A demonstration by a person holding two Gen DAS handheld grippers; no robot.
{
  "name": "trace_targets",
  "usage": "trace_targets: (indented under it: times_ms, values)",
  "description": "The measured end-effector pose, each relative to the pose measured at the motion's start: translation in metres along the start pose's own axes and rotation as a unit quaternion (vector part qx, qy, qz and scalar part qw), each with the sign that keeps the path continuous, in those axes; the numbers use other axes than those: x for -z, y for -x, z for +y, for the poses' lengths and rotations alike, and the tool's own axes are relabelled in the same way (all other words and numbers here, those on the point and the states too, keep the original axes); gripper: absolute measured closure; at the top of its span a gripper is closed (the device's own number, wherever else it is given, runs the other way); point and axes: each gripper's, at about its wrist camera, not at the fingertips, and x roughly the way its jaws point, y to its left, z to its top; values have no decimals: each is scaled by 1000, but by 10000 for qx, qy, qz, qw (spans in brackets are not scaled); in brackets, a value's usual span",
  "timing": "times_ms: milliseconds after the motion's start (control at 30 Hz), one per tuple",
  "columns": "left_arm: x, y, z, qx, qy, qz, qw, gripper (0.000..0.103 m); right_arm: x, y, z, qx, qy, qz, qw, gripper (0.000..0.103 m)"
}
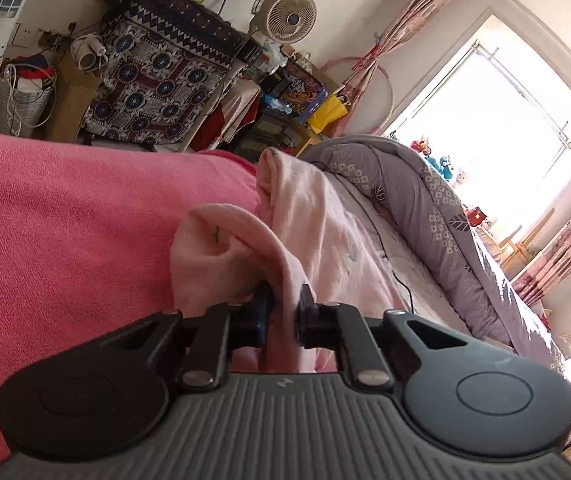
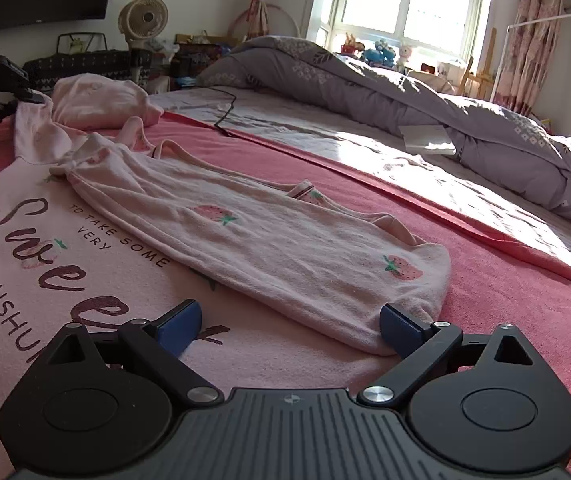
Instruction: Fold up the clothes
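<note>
Clothes spread on a bed.
Strawberry garment (image 2: 269, 248) lying over printed shirt (image 2: 45, 264) on blanket (image 2: 505, 300); rolled quilt (image 2: 425, 92) behind, fan (image 2: 143, 20) far left.

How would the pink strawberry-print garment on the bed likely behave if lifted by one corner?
The strawberry-print garment would probably droop limply, since it lies flat and wrinkled. It looks thin, so likely light. Pushed across the pink blanket, it would probably bunch rather than slide.

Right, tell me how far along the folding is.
Early. Done: one side of the pink shirt is folded over its printed front, strawberry sleeve lying across it. In hand: the left gripper is shut on another edge of the shirt; the right gripper is open over the folded part, holding nothing. Left: remaining folds, and the bunched pink garment behind.
</note>
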Motion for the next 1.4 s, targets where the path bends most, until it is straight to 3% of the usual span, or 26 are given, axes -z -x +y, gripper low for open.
trace_targets:
  times_ms: [100,133,167,233,300,367,400,500,567,667,700,833,967,1267,1400]
  values:
    - [-2,33,-37,534,-609,-549,9952,91,0,0,-1,-13,-18,3,10000,6]
    - [0,47,-56,788,-919,-700,9902,91,0,0,-1,-15,-22,3,10000,6]
    - [13,61,-81,1004,-1522,-847,9796,91,0,0,-1,-12,-25,-3,10000,6]
    - [42,91,-133,1410,-2791,-1127,9431,90,0,2,-1,-10,-43,-32,10000,6]
    - [79,113,-182,1663,-3981,-1202,8941,87,0,4,-3,15,-158,-95,9998,6]
    - [142,107,-212,1563,-5113,-530,8434,73,1,7,-10,79,-390,-166,9991,6]
    - [174,104,-227,1496,-5643,-172,8117,71,2,8,-14,95,-528,-183,9984,6]
    - [245,73,-230,1012,-6119,1191,7753,71,5,8,-35,-60,-1199,-180,9926,6]
    - [265,64,-222,841,-6024,1354,7821,71,8,8,-44,-120,-1479,-162,9888,6]
    - [266,69,-226,654,-6073,1170,7831,53,8,7,-42,-78,-1429,-112,9896,6]
    - [265,68,-225,594,-6079,1176,7830,51,6,6,-39,-20,-1346,-74,9909,6]
    - [264,68,-219,608,-6017,1178,7877,50,4,5,-32,116,-1159,-17,9932,5]
    - [260,70,-217,591,-6051,1132,7859,50,5,3,-31,100,-1169,1,9931,5]
    - [255,64,-215,613,-5979,1130,7912,50,4,4,-33,94,-1164,2,9932,4]
    - [254,62,-214,632,-5933,1130,7945,50,-2,18,-39,78,-1339,-300,9905,5]
